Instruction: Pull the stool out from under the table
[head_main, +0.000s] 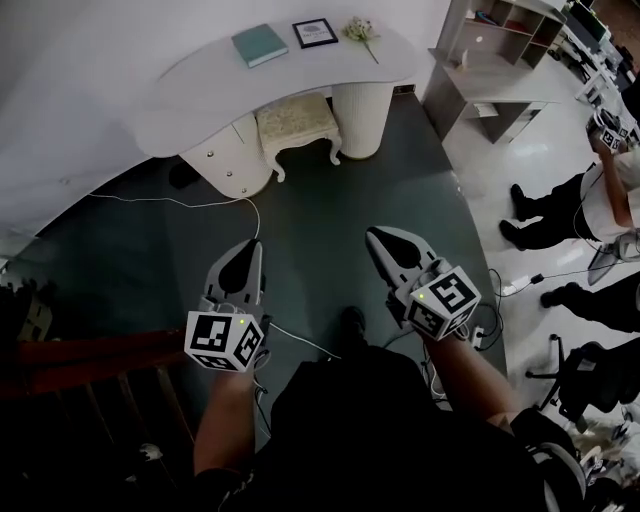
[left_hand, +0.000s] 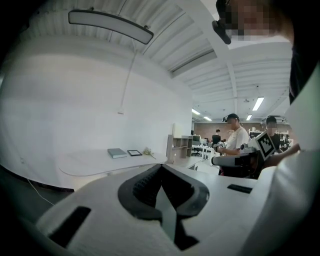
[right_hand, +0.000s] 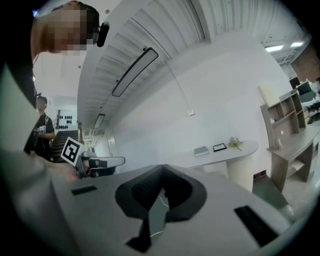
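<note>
A white stool (head_main: 297, 122) with a cream cushion and curved legs stands tucked under the curved white table (head_main: 190, 85) at the far wall. My left gripper (head_main: 249, 249) and right gripper (head_main: 375, 236) hover side by side over the dark green floor, well short of the stool, both shut with nothing held. In the left gripper view the left gripper (left_hand: 161, 166) has its jaws together and the table (left_hand: 95, 162) lies ahead. Beyond the shut right gripper (right_hand: 161, 168), the right gripper view shows the table (right_hand: 225, 154). The stool is hidden in both gripper views.
On the table lie a teal book (head_main: 259, 44), a framed picture (head_main: 315, 32) and a flower sprig (head_main: 361, 32). A white cable (head_main: 180, 203) runs over the floor. A grey shelf desk (head_main: 495, 60) stands right, with seated people (head_main: 560, 205) beyond. A dark wooden railing (head_main: 90, 355) is at my left.
</note>
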